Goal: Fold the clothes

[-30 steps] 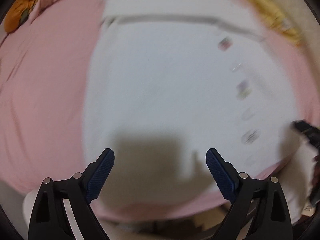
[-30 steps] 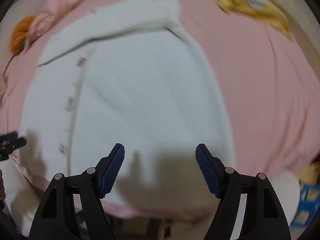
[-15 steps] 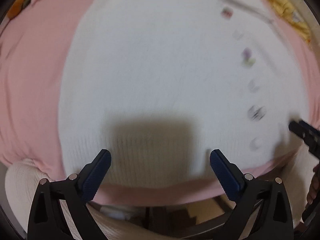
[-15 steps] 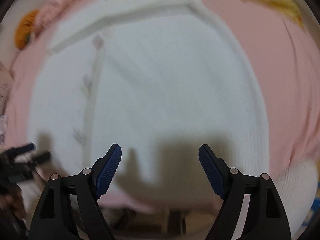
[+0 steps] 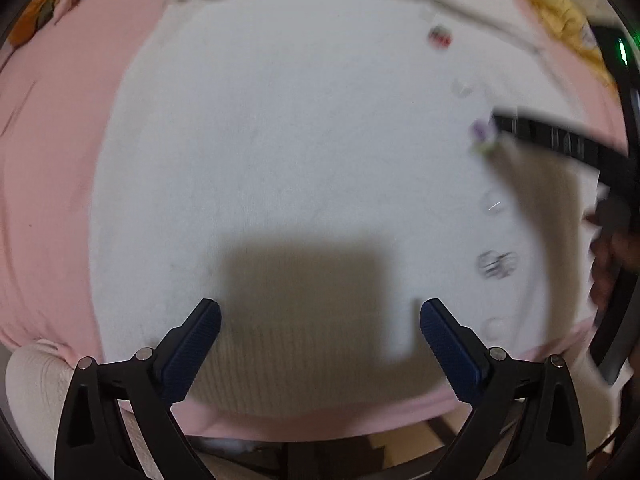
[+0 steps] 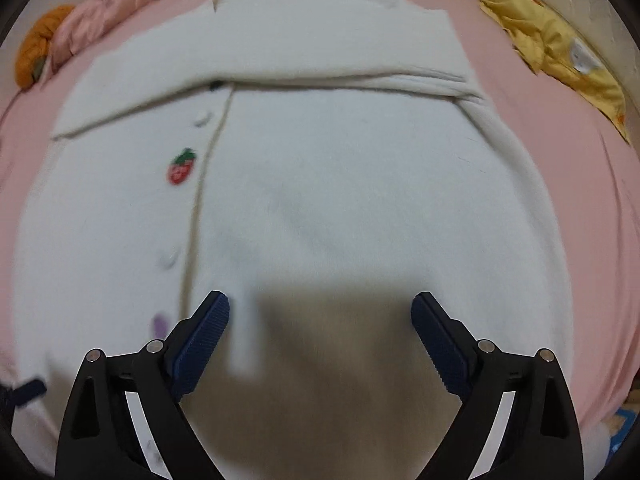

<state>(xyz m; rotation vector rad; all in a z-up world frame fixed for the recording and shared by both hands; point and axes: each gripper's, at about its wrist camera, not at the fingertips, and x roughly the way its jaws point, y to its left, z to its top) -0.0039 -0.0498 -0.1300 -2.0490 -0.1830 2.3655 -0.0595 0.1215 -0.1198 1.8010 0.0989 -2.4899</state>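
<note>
A white knit cardigan (image 6: 340, 180) lies flat on the pink bed sheet (image 6: 560, 140), its sleeves folded across the chest at the far end. A strawberry patch (image 6: 182, 166) and buttons run beside the front placket. My right gripper (image 6: 320, 304) hovers over the lower body of the cardigan; its jaws are opening and nothing is between them. In the left wrist view the same cardigan (image 5: 300, 140) fills the frame. My left gripper (image 5: 320, 312) stands wide open above the ribbed hem, holding nothing. The right gripper (image 5: 560, 140) shows there as a dark blur over the button row.
An orange item (image 6: 36, 44) and a pink quilt (image 6: 120, 0) lie at the far left of the bed. A yellow garment (image 6: 552, 40) lies at the far right. The bed's near edge (image 5: 320, 420) runs just below the hem, with a pale ribbed sleeve (image 5: 32, 380) beside it.
Both grippers came nearer to the cardigan, which now looms larger. The right gripper's jaws spread wider, and it reached further into the left wrist view, over the buttons.
</note>
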